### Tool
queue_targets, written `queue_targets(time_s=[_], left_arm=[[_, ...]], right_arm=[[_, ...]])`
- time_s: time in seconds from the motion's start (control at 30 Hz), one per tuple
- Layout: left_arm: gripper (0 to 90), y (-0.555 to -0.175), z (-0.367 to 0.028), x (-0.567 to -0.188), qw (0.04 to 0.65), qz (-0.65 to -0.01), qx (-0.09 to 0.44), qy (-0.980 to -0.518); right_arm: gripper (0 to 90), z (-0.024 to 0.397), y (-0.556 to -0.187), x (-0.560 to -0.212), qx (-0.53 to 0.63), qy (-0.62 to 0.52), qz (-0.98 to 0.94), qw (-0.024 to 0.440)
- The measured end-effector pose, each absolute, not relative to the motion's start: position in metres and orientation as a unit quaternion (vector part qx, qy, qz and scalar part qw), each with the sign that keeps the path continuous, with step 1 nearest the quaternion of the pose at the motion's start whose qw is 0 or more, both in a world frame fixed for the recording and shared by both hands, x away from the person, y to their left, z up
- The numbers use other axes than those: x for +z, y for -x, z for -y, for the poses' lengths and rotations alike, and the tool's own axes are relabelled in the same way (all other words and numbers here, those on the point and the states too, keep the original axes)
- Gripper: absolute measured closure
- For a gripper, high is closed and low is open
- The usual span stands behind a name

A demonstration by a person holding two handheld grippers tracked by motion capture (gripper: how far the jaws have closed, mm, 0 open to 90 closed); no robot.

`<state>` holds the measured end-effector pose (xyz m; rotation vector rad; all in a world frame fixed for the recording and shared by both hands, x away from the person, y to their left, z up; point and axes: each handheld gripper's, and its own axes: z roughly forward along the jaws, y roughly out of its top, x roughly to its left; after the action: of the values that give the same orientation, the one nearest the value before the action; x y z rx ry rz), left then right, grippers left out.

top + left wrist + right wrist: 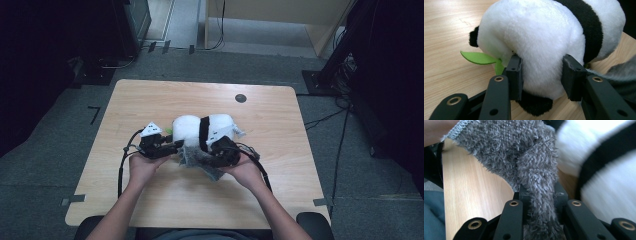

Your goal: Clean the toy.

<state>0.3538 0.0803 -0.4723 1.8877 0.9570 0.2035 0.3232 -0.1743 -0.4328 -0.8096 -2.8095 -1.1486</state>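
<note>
Lying on the wooden surface (150, 100), the plush panda (541, 42) is clamped about its white body by the left gripper (541, 77), fingers (515, 75) pressed into the fur. Right gripper (540, 202) fingers pinch a grey fuzzy cloth (524, 152) just beside the panda. A green felt leaf (477, 58) projects from the toy.

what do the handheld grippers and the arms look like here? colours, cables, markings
Both grippers, left gripper and right gripper, are black, with flat linkage arms, brass-coloured pivot rivets and blocky dark pads. Each carries a pale grey three-cornered plate on top and trails a black cable. The forearms are bare; no sleeves or gloves show.
</note>
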Motion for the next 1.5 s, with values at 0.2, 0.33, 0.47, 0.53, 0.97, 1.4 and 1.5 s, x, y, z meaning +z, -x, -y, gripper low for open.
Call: queue_targets(time_s=[0.2, 0.33, 0.47, 0.53, 0.97, 1.4, 1.5], left_arm=[[56.9, -0.354, -0.080, -0.472, 0.486, -0.393, 0.083, -0.776], [57.0, -0.354, -0.080, -0.472, 0.485, -0.392, 0.083, -0.777], [57.0, -0.354, -0.081, -0.472, 0.485, -0.392, 0.083, -0.777], [57.0, -0.354, -0.081, -0.472, 0.484, -0.392, 0.083, -0.778], [57.3, -0.354, -0.080, -0.473, 0.485, -0.392, 0.080, -0.777], [57.9, -0.354, -0.080, -0.474, 0.482, -0.392, 0.083, -0.779], [57.9, -0.354, -0.080, -0.474, 0.482, -0.392, 0.083, -0.779]], right_arm=[[76.6, 0.148, -0.339, -0.445, -0.356, 0.259, 0.898, 0.001], [76.6, 0.152, -0.350, -0.452, -0.359, 0.277, 0.891, -0.001], [76.6, 0.166, -0.349, -0.450, -0.362, 0.288, 0.887, -0.011], [76.6, 0.175, -0.347, -0.449, -0.363, 0.294, 0.884, -0.017], [76.5, 0.241, -0.335, -0.443, -0.361, 0.333, 0.870, -0.037], [76.6, 0.293, -0.337, -0.448, -0.350, 0.388, 0.851, -0.048], [76.6, 0.302, -0.342, -0.456, -0.338, 0.404, 0.849, -0.044]])
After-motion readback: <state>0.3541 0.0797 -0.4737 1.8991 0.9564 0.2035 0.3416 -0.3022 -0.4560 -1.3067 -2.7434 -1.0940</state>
